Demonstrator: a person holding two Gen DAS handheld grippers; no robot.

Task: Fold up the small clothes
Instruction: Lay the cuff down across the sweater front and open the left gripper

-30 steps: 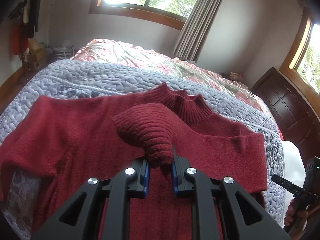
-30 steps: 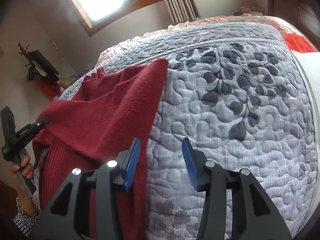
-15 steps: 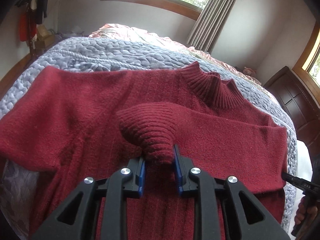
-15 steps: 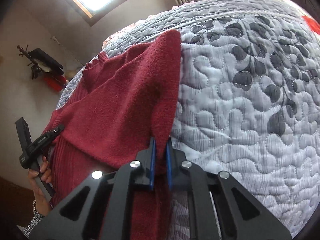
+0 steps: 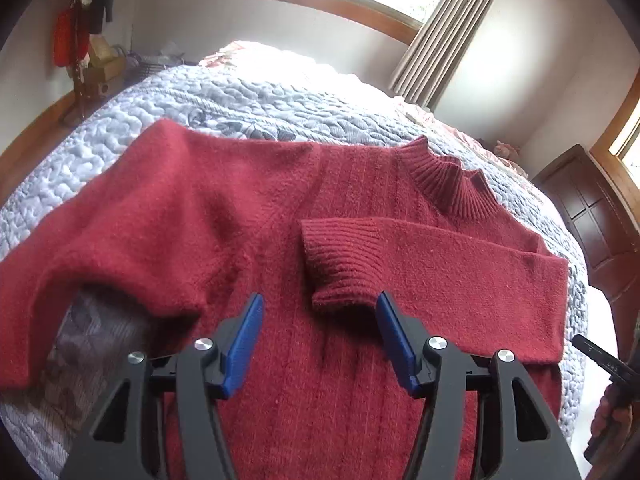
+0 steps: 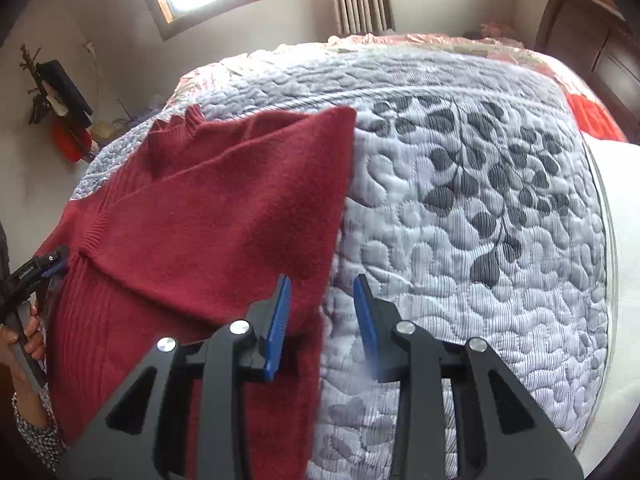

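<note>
A dark red knit sweater (image 5: 248, 216) lies face up on the quilted bed (image 5: 224, 96), ribbed collar (image 5: 448, 184) at the far right. One sleeve is folded across the chest, and its ribbed cuff (image 5: 340, 264) rests flat just ahead of my open left gripper (image 5: 320, 320). The other sleeve (image 5: 60, 256) stretches out to the left. In the right wrist view the sweater's folded side edge (image 6: 332, 216) runs towards my right gripper (image 6: 323, 308), which stands open with that edge lying between and below its fingers. The left gripper (image 6: 36, 272) shows at the far left, held by a hand (image 6: 20, 332).
The grey quilt (image 6: 480, 208) with dark leaf print stretches to the right of the sweater. A pink cover (image 5: 256, 52) lies at the bed's far end. Dark wooden furniture (image 5: 592, 216) stands at the right and a coat stand (image 5: 76, 32) at the left. A white edge (image 6: 624, 240) borders the quilt.
My left gripper has opened and let go of the cuff, which now lies flat on the chest. My right gripper shut on the folded edge half a second ago and is open again.
</note>
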